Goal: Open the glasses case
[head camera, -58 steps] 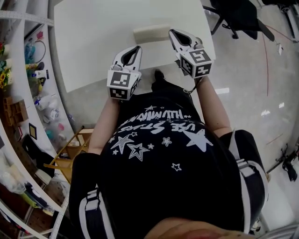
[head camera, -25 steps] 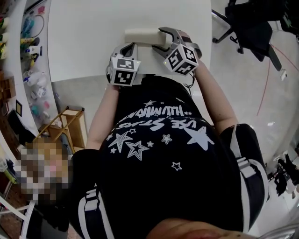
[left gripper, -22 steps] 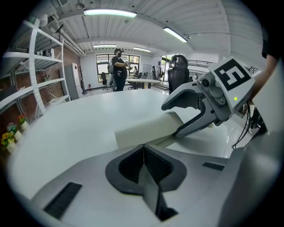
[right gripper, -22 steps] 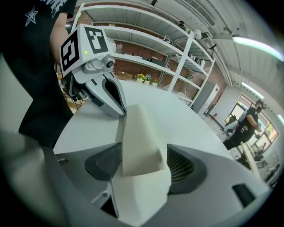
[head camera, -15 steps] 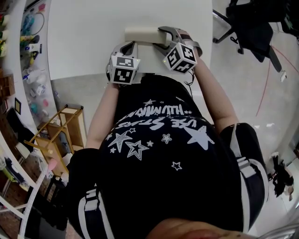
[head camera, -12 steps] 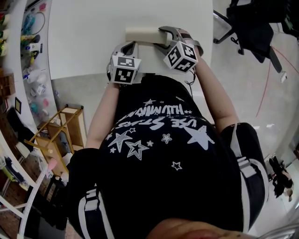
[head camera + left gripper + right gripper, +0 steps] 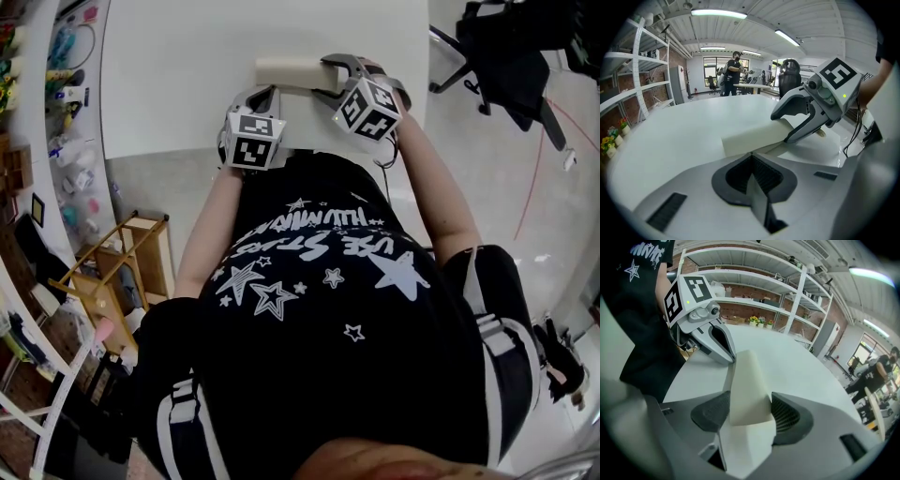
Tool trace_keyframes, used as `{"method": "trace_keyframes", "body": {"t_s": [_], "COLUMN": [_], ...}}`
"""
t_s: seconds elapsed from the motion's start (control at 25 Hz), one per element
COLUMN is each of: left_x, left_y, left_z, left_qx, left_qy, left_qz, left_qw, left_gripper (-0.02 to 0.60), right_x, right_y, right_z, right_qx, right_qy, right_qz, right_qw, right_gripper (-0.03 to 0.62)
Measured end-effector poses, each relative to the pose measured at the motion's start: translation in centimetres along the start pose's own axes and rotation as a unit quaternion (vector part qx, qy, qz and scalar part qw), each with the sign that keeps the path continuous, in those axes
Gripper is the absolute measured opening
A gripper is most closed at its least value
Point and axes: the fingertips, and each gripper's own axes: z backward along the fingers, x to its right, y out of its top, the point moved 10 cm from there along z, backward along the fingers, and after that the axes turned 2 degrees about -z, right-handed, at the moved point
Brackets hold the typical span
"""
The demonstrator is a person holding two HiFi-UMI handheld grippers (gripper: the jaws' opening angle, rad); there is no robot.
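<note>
Two grippers sit at the near edge of the white surface (image 7: 187, 84), and the cream case (image 7: 286, 71) lies flat between them at my 12 o'clock, long side running from 9 to 3 o'clock.

My right gripper (image 7: 322, 77) has come in at the case's 3 o'clock end, tilted downward, marker cube toward me. In the right gripper view the case (image 7: 747, 380) fills the gap between the jaws. They have just been closing, and the ribbed pads (image 7: 788, 416) now lie against both long sides of the case. So it has hold of that end at a wide spread.

My left gripper (image 7: 270, 91) rests at about 7 o'clock from the case, just beside its near long side. In the left gripper view its jaws are pressed together with nothing between them. The case (image 7: 752, 139) sits directly ahead at 12 o'clock, and the right gripper (image 7: 782, 127) straddles it at 2 o'clock. From the right gripper view, the left gripper (image 7: 727, 358) shows at 11 o'clock, its tip close against the case's far end. Whether they touch I cannot tell.

I cannot make out the lid seam from any view.

Shelves (image 7: 52, 141) run along 9 o'clock, and a chair (image 7: 506, 52) stands at 2 o'clock. Across the room, a person (image 7: 734, 70) stands at 12 o'clock in the left gripper view.
</note>
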Motion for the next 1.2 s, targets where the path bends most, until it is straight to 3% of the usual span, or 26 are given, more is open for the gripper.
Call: {"method": "trace_keyframes", "body": {"t_s": [0.36, 0.72, 1.2], "left_x": [0.0, -0.1, 0.1], "left_y": [-0.1, -0.1, -0.1], "left_z": [0.1, 0.1, -0.1], "left_qx": [-0.002, -0.005, -0.005], "left_qy": [0.001, 0.002, 0.007], "left_qz": [0.001, 0.009, 0.008], "left_qw": [1.0, 0.9999, 0.9999], "left_gripper": [0.012, 0.012, 0.012], "right_x": [1.0, 3.0, 7.2], "right_y": [0.2, 0.9, -0.6], "right_z": [0.3, 2.4, 1.8], "right_qx": [0.006, 0.065, 0.098], "right_qy": [0.033, -0.011, -0.043], "right_qz": [-0.04, -0.083, -0.209], "right_qw": [0.999, 0.994, 0.972], "right_gripper": [0.285, 0.284, 0.284]}}
